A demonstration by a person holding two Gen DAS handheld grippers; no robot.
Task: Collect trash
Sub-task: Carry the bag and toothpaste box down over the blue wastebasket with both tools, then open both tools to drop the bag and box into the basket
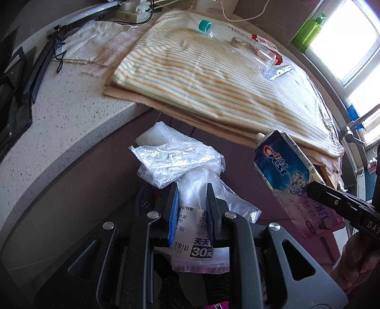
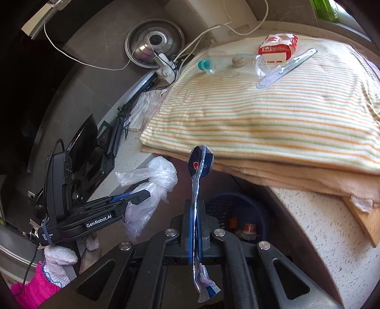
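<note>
My left gripper (image 1: 191, 187) is shut on a crumpled clear plastic bag (image 1: 175, 161) with a printed label, held in front of the counter's edge. From the right wrist view that left gripper (image 2: 140, 196) and the plastic bag (image 2: 156, 176) show at the left. My right gripper (image 2: 194, 204) is shut on a flattened blue toothpaste tube (image 2: 199, 161), seen edge-on. The toothpaste tube (image 1: 282, 166) also shows at the right of the left wrist view. Below both grippers stands a blue trash basket (image 2: 239, 209) with some items inside.
A striped towel (image 2: 273, 109) covers the counter (image 2: 332, 228). On it lie a clear bottle with a teal cap (image 2: 209, 65), a red and white carton (image 2: 277, 46) and a clear wrapper (image 2: 285, 69). A green bottle (image 1: 308, 31) stands by the window. Cables and a power strip (image 1: 133, 10) lie at the back.
</note>
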